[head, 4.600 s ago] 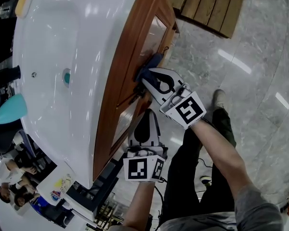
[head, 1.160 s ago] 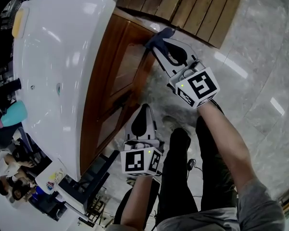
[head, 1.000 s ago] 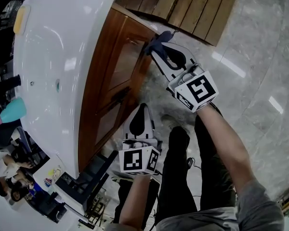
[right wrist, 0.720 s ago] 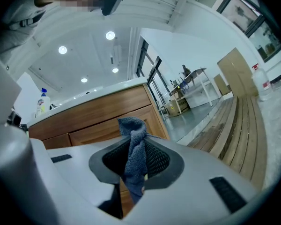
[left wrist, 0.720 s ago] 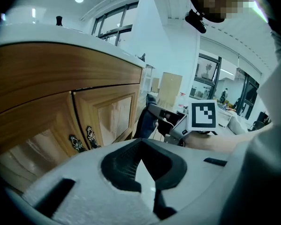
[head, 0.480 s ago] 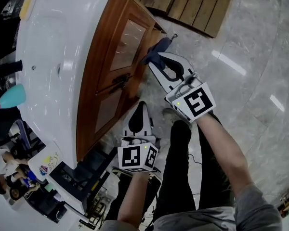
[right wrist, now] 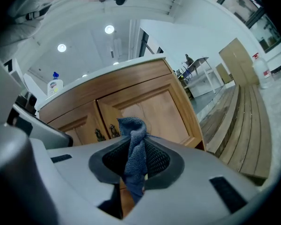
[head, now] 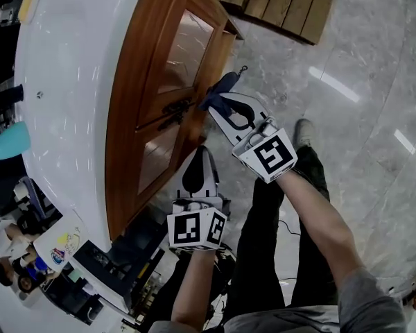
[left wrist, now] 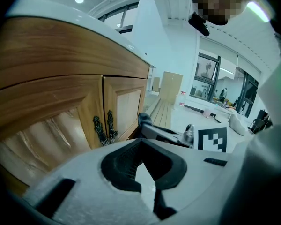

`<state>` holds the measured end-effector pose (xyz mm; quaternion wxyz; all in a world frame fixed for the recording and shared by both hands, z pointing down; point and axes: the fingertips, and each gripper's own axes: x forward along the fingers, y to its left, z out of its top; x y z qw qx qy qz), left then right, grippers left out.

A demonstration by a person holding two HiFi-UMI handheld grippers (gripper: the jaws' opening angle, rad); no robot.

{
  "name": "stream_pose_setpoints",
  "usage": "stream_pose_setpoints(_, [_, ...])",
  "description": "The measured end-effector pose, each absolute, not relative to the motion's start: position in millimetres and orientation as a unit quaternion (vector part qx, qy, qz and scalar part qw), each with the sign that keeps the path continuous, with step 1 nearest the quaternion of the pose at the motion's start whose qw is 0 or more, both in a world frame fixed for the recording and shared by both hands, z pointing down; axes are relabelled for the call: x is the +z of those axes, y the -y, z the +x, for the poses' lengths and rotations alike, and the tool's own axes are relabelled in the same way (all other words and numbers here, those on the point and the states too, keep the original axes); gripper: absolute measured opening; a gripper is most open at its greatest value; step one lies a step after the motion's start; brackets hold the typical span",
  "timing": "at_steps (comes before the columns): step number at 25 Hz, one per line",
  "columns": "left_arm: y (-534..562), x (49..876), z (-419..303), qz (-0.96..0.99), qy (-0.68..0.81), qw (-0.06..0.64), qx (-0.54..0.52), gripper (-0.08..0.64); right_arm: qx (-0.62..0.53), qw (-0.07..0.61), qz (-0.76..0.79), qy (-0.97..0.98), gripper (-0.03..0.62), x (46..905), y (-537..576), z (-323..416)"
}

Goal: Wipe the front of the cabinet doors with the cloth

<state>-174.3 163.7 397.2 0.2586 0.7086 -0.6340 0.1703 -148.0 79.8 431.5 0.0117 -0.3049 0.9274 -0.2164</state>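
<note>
Before the doors (head: 184, 54), my right gripper (head: 213, 106) pinches the cloth (head: 220, 87) just off the wood near the handles (head: 170, 113). My left gripper (head: 200, 152) is pressed together, empty. I judge I'm between strokes; next the cloth must press onto a panel.

- The cloth (head: 220, 90) is dark blue terry, bunched into a narrow, rumpled wad. It is clamped between the closed jaws of the right hand-held gripper (head: 222, 103), its crumpled top poking out past the jaw tips and a thinner tail hanging down between them.
- It sits low and close in front of the right-hand door; whether it touches the wood cannot be told.
- The cabinet doors (right wrist: 150, 109) are a pair in warm brown wood, both shut, each with a paler inset panel (head: 182, 54).
- Two dark, ornate handles (left wrist: 105, 127) stand upright, side by side where the doors meet.
</note>
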Motion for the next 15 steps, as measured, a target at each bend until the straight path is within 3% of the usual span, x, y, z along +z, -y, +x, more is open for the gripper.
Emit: stream_pose_setpoints(15, [-180, 442, -210, 0.717, 0.623, 0.257, 0.179, 0.008, -0.250, 0.002, -0.318, -0.915, 0.074, 510, -96, -201])
